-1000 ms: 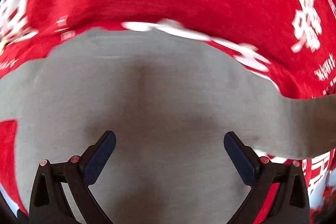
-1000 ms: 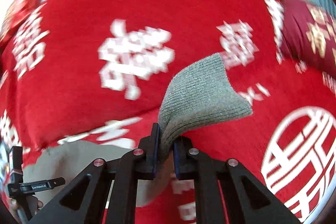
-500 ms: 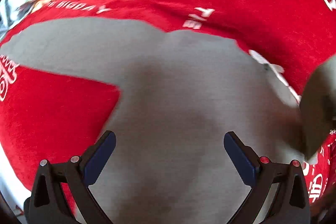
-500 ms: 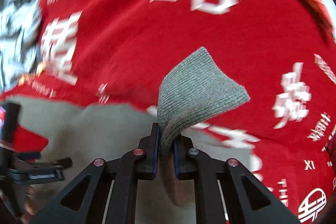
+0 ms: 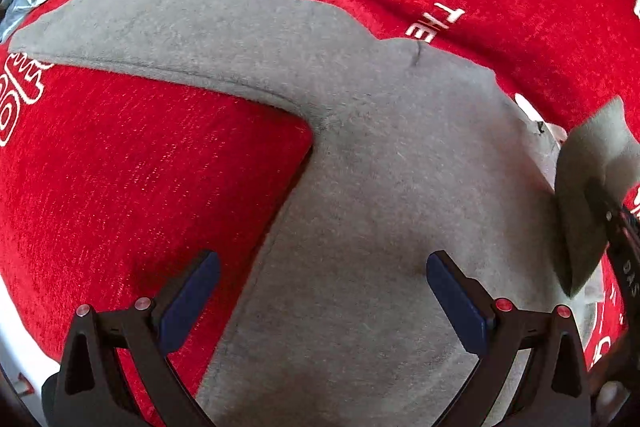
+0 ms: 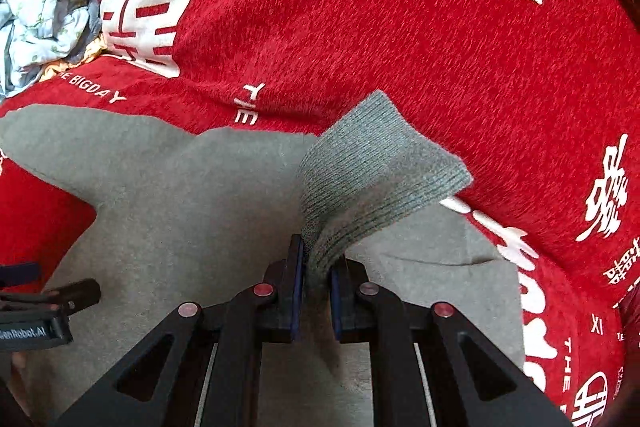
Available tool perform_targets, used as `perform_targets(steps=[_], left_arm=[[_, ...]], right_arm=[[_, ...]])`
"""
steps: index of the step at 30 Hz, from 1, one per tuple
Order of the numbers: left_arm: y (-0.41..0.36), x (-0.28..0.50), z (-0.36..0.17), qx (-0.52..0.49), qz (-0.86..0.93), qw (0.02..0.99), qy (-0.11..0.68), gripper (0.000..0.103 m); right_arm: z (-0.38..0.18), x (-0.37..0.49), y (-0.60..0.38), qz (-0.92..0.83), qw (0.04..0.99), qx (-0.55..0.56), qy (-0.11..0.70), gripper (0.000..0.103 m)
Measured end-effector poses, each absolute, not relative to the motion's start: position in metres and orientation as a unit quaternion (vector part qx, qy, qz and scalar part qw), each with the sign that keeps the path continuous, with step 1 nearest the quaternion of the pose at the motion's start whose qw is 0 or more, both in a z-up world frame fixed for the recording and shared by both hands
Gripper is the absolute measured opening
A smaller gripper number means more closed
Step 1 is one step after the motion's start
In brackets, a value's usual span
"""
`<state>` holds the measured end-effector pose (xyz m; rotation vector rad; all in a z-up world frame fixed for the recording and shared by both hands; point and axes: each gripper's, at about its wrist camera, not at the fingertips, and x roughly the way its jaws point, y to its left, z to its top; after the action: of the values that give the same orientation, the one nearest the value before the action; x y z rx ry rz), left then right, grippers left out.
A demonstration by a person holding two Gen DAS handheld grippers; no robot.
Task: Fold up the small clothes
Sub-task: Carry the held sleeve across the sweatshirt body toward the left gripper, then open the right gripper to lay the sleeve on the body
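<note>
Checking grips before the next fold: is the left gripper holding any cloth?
No, the left gripper stands wide open above the grey garment.

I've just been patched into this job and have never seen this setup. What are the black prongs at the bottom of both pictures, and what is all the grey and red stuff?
No robot arm here: a person holds a two-finger claw in each hand, each with a fisheye camera looking along its fingers. One picture comes from the left claw, open and holding nothing above a grey garment. The other comes from the right claw, shut on the garment's ribbed cuff. The garment lies spread on a red cloth with white lettering. A crumpled pale floral fabric lies at the far left edge.
</note>
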<state>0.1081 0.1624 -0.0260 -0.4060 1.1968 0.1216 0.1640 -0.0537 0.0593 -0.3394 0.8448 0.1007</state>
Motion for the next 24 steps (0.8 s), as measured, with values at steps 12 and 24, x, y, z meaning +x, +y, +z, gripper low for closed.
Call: perform_targets(steps=[12, 24], left_arm=[[0.172, 0.103, -0.026, -0.194, 0.064, 0.805, 0.558, 0.103], [0.192, 0.1, -0.019, -0.218, 0.078, 0.804, 0.547, 0.102]], right_arm=[[0.043, 0.172, -0.024, 0.056, 0.887, -0.183, 0.42, 0.012], [0.039, 0.143, 0.006, 0.153, 0.868, -0.194, 0.431, 0.061]])
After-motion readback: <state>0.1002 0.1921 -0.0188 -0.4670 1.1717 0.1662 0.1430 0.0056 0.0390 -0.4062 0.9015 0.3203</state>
